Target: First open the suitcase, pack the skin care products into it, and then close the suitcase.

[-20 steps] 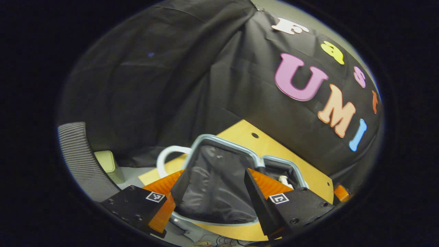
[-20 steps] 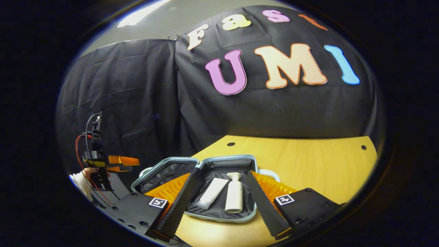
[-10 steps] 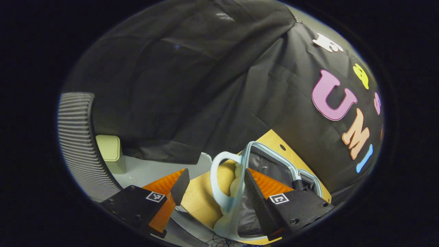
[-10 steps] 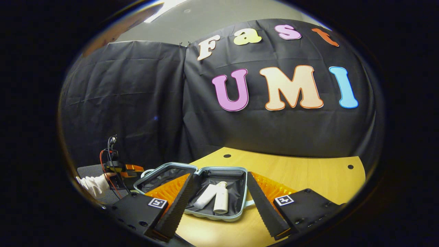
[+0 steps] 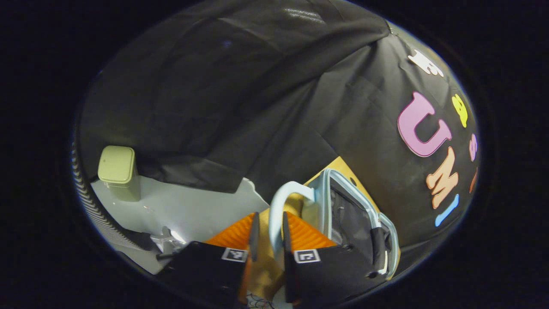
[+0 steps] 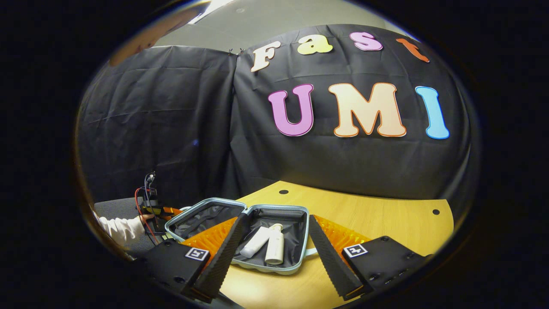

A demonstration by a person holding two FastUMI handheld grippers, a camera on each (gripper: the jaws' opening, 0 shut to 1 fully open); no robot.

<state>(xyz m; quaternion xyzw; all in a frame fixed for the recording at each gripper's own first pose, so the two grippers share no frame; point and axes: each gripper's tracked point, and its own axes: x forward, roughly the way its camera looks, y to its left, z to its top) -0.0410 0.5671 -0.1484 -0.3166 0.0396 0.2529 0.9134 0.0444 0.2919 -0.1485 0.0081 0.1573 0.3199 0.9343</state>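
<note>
The suitcase (image 6: 257,240) lies open on the wooden table (image 6: 386,214), both black-lined halves spread flat. In its right half a white tube (image 6: 255,241) and a white pump bottle (image 6: 275,250) lie side by side, touching. My left gripper (image 5: 266,234) has its fingers drawn close on either side of the pale blue handle (image 5: 276,214) at the lid's edge, pressing it. My right gripper (image 6: 274,253) hangs above the near edge of the case, fingers spread wide, holding nothing. Past the table, a pale green bin (image 5: 116,171) stands on the grey floor (image 5: 193,210).
</note>
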